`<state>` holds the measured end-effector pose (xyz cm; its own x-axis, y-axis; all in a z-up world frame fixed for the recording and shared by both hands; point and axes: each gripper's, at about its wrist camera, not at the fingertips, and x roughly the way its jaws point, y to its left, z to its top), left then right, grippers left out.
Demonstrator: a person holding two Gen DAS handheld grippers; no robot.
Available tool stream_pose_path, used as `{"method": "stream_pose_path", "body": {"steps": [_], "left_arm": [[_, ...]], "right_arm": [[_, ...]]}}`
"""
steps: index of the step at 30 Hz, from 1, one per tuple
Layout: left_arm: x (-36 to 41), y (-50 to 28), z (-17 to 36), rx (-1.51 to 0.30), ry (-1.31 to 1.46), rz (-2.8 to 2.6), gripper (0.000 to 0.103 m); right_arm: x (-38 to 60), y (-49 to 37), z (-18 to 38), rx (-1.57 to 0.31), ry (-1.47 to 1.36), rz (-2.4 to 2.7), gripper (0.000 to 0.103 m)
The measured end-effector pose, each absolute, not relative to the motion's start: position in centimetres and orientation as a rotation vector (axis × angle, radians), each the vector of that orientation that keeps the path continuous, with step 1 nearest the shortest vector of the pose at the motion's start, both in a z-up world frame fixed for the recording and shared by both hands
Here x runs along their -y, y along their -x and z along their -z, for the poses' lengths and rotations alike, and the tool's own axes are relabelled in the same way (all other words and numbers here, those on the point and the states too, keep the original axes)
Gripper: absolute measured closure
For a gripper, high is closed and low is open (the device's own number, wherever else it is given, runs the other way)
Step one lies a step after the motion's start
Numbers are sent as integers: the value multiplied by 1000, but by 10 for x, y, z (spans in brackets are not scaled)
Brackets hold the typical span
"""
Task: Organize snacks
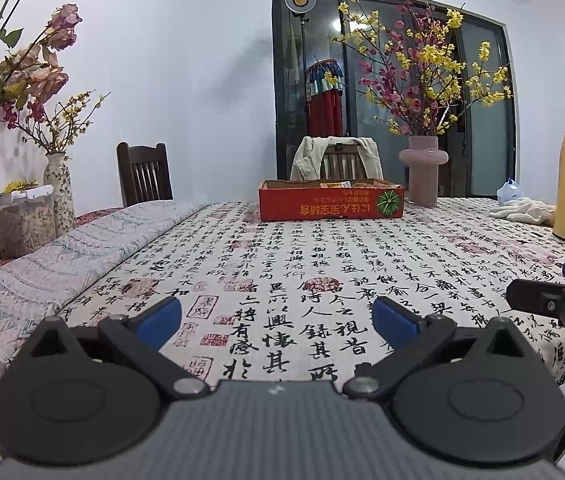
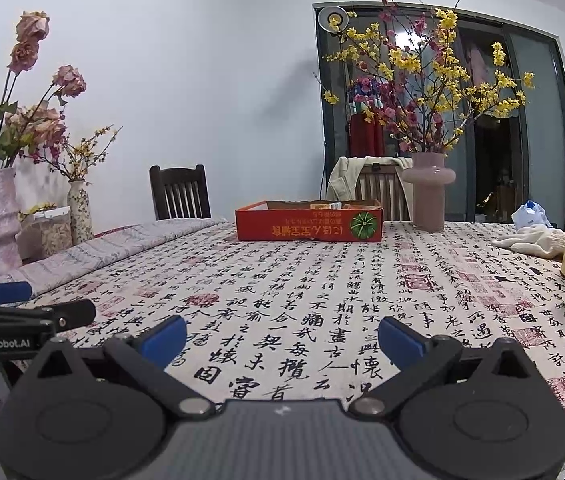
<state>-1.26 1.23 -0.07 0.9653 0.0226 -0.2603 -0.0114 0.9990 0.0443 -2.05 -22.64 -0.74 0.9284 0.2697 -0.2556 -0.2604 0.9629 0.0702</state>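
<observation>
In the left wrist view, the left gripper (image 1: 277,317) hangs above the tablecloth (image 1: 322,264) with its fingers spread wide and empty; the red box (image 1: 331,201) holding snacks sits at the far side, near a pink vase (image 1: 423,170). In the right wrist view, the right gripper (image 2: 282,338) is likewise spread and empty, well apart from the box (image 2: 308,222).

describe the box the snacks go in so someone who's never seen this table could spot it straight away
Look to the far side of the table, covered in a cloth printed with black calligraphy. There, just left of the pink vase of yellow and red blossoms, sits a shallow red cardboard box. It is the only open tray, with a green round emblem on its front.
</observation>
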Motion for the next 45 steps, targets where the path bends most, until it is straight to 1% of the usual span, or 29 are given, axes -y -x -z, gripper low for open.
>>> {"method": "stream_pose_path", "body": {"steps": [45], "left_arm": [[-11,16,0,-245,-51,-24,0]], "right_arm": [[231,19,9,-280,-47,-276,1]]}}
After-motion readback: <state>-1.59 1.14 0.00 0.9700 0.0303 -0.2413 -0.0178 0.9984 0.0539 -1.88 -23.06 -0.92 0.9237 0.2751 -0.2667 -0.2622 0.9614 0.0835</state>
